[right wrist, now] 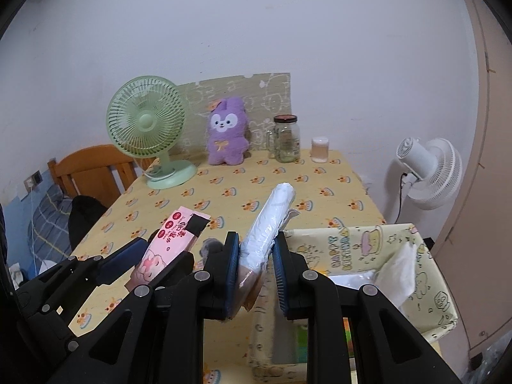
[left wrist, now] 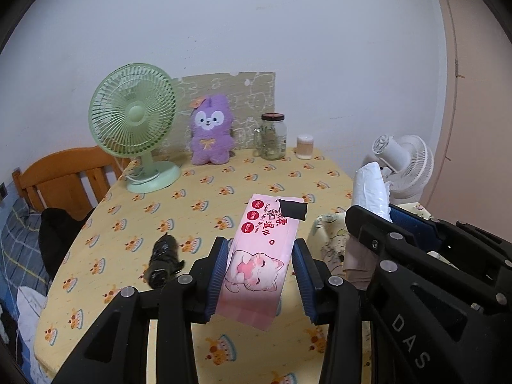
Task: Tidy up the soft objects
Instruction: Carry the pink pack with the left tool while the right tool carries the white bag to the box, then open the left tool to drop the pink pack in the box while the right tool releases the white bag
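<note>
My left gripper (left wrist: 260,260) is shut on a pink pack of wet wipes (left wrist: 256,256) with a cat print, held above the yellow tablecloth; it also shows in the right wrist view (right wrist: 166,246). My right gripper (right wrist: 256,262) is shut on a white plastic-wrapped soft pack (right wrist: 272,227), held upright just left of the fabric storage basket (right wrist: 361,249); the pack also shows in the left wrist view (left wrist: 371,188). The basket holds white tissue-like items (right wrist: 400,275). A dark rolled bundle (left wrist: 163,259) lies on the table left of my left gripper. A purple plush rabbit (left wrist: 211,131) stands at the back.
A green desk fan (left wrist: 134,121) stands back left. A glass jar (left wrist: 272,136) and a small cup (left wrist: 304,147) stand at the back. A white standing fan (right wrist: 428,172) is off the table's right edge. A wooden chair (left wrist: 64,179) stands at left.
</note>
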`<state>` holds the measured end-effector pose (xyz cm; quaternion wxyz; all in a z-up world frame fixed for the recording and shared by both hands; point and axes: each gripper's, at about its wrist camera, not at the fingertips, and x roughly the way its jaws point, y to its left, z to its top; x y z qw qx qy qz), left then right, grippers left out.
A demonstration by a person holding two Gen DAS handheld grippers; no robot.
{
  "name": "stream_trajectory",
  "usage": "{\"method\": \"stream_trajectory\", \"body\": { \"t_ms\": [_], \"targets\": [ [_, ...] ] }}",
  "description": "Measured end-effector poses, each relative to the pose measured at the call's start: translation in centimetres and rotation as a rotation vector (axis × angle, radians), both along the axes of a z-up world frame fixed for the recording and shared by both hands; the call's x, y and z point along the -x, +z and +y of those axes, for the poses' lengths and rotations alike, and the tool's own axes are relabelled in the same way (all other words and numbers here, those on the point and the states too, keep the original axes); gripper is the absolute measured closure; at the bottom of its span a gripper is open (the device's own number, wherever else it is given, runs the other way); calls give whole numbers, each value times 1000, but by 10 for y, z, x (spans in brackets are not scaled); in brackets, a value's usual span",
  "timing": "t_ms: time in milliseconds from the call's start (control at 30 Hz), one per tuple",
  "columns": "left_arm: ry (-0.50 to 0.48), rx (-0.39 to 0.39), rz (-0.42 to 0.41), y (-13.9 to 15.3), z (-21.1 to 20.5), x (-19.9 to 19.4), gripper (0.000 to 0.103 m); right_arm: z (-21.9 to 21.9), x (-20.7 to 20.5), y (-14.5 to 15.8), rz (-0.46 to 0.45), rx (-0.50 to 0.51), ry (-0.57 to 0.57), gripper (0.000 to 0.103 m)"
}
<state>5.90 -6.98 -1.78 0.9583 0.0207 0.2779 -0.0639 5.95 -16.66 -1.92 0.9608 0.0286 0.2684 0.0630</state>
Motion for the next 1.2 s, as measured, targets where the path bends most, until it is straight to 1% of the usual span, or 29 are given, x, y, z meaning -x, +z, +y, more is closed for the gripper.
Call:
{"method": "stream_trajectory", "body": {
  "t_ms": [200, 667, 833, 1200],
  "targets": [
    [-38, -6, -9, 1, -17, -3, 61, -19, 2, 2, -7, -2, -29, 78],
    [-120, -12, 9, -5, -57, -10, 61, -58, -1, -4, 8, -11, -94, 78],
    [-159, -13, 23, -9, -72, -15, 61, -73, -4, -9, 18, -15, -123, 78],
    [-229, -47, 57, -19, -106, -19, 60, -104, -10, -25, 62, -24, -183, 78]
  ]
}}
